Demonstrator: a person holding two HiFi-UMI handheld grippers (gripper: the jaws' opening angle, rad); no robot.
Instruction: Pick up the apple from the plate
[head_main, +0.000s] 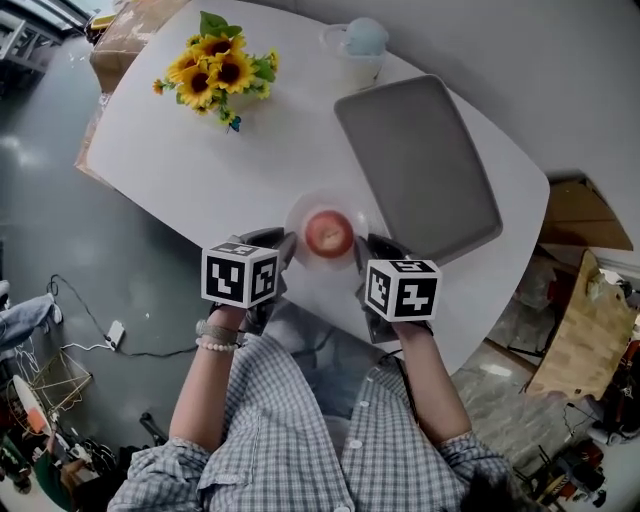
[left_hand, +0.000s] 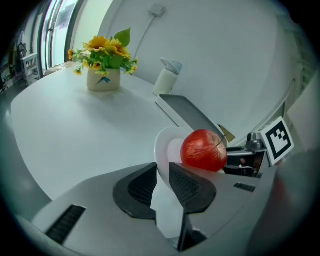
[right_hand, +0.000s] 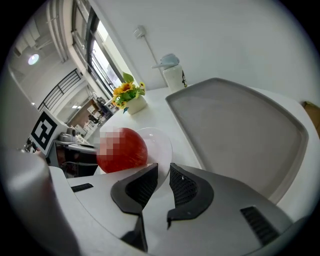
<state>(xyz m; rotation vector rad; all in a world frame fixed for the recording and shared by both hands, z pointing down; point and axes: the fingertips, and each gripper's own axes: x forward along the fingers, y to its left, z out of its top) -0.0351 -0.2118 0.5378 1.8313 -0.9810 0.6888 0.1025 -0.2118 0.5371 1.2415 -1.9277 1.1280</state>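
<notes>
A red apple (head_main: 328, 233) lies on a small clear plate (head_main: 300, 214) near the white table's front edge. My left gripper (head_main: 284, 250) is at the plate's left side and my right gripper (head_main: 362, 252) at its right side. In the left gripper view the plate (left_hand: 164, 146) rim runs between the jaws of the left gripper (left_hand: 162, 189), which are shut on it, with the apple (left_hand: 202, 150) just beyond. In the right gripper view the right gripper (right_hand: 162, 183) is likewise shut on the plate (right_hand: 159, 144) rim, beside the apple (right_hand: 122, 150).
A grey tray (head_main: 420, 160) lies behind the plate on the right. A pot of sunflowers (head_main: 215, 75) stands at the far left and a white lidded container (head_main: 360, 45) at the far middle. The table edge (head_main: 300, 300) runs close under both grippers.
</notes>
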